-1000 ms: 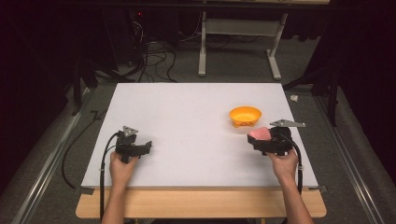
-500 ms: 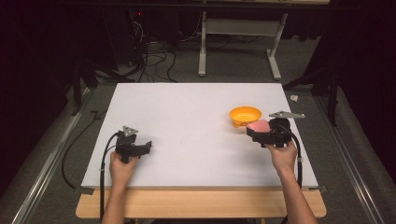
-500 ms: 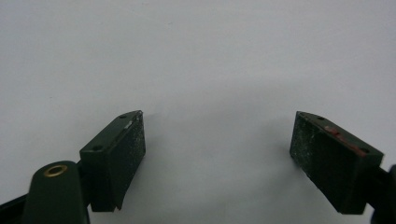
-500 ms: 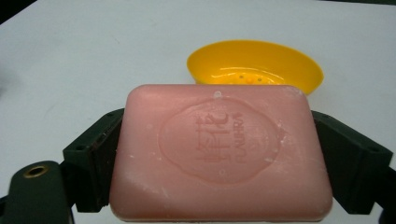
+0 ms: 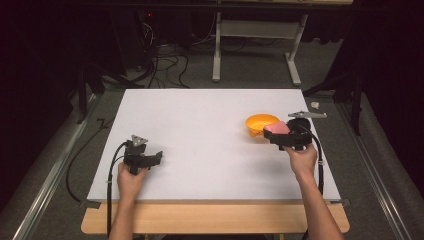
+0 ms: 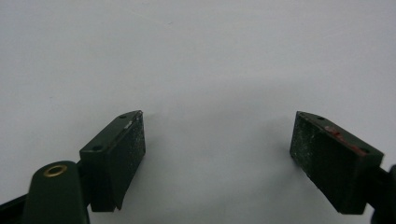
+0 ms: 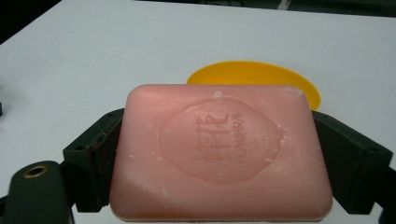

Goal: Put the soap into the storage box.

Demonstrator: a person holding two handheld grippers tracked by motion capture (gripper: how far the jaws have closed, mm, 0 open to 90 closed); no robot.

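Dark room, grey floor [image 5: 380, 165], tangled cables [image 5: 165, 62]

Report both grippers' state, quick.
Left gripper: open, nothing between its jaws.
Right gripper: closed on the pink soap, next to the orange bowl.

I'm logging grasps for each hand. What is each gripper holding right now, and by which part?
The right gripper holds a pink bar of soap, clamped across its two short ends. The left gripper is open and holds nothing.
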